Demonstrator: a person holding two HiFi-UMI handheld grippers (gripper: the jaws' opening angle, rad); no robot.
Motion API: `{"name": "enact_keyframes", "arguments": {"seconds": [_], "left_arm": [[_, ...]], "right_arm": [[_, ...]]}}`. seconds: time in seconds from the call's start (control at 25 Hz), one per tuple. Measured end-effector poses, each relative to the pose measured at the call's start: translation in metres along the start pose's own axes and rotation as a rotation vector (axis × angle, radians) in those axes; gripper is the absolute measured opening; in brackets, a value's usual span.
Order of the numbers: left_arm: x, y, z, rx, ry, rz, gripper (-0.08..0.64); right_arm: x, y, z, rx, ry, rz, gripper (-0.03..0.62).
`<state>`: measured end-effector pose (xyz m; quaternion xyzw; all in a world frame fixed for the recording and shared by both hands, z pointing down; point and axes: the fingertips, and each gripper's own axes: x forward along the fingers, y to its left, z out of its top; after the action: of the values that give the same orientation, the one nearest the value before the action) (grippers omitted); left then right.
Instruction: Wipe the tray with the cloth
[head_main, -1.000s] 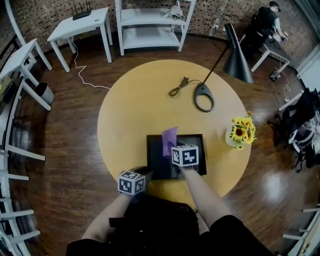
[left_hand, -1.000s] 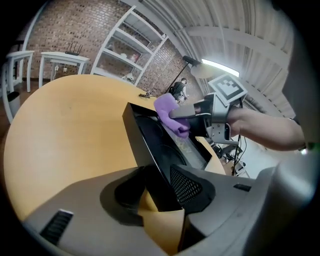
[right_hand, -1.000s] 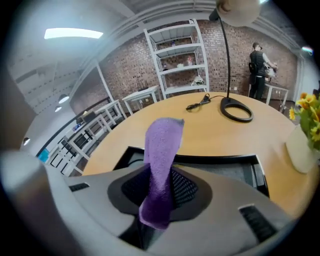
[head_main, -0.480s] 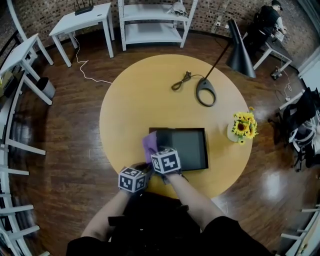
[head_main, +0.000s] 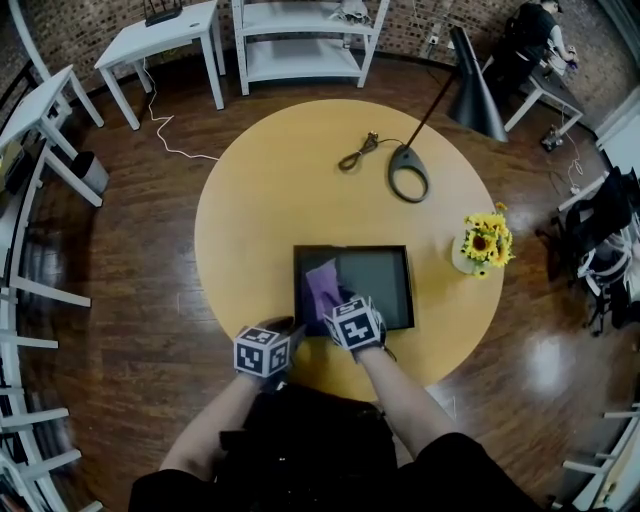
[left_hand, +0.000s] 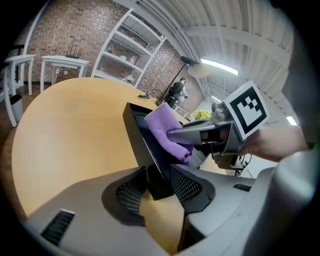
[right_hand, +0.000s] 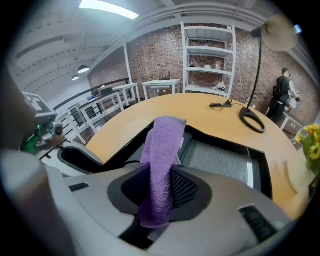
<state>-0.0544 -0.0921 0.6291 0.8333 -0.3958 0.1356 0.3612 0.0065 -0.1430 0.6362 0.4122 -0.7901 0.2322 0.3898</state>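
Cloth (head_main: 323, 285): pinched in right gripper (head_main: 337, 305) fingers, dragged from tray (head_main: 408, 290) left rim onto its floor; wiping underway. Left gripper (head_main: 296, 326) fingers just closed tighter on tray corner.

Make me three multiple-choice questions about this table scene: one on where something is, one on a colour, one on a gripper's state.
1. In the head view, where are the sunflowers relative to the tray?
A) right of it
B) inside it
C) left of it

2. What colour is the cloth?
A) white
B) purple
C) green

3. The right gripper is:
A) open, empty
B) shut on the cloth
C) shut on the flowers

Answers:
1 A, they stand apart beyond its right rim.
2 B, every view shows purple.
3 B, the cloth sits pinched between its jaws.
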Motion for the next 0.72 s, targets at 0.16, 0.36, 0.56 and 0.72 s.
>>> {"name": "enact_keyframes", "arguments": {"seconds": [0.16, 0.36, 0.56, 0.72], "left_arm": [[0.001, 0.0, 0.003, -0.002, -0.018, 0.002, 0.14], [0.002, 0.001, 0.003, -0.018, -0.038, 0.019, 0.14], [-0.011, 0.008, 0.001, -0.033, -0.054, 0.024, 0.138], [-0.025, 0.01, 0.014, -0.096, -0.162, -0.003, 0.138]], "right_arm": [[-0.001, -0.013, -0.015, 0.029, 0.007, -0.008, 0.101], [-0.009, -0.02, -0.021, 0.067, -0.008, -0.038, 0.101], [-0.016, -0.028, -0.038, 0.11, 0.009, -0.054, 0.101], [-0.027, -0.025, -0.022, 0.16, -0.05, -0.004, 0.1]]}}
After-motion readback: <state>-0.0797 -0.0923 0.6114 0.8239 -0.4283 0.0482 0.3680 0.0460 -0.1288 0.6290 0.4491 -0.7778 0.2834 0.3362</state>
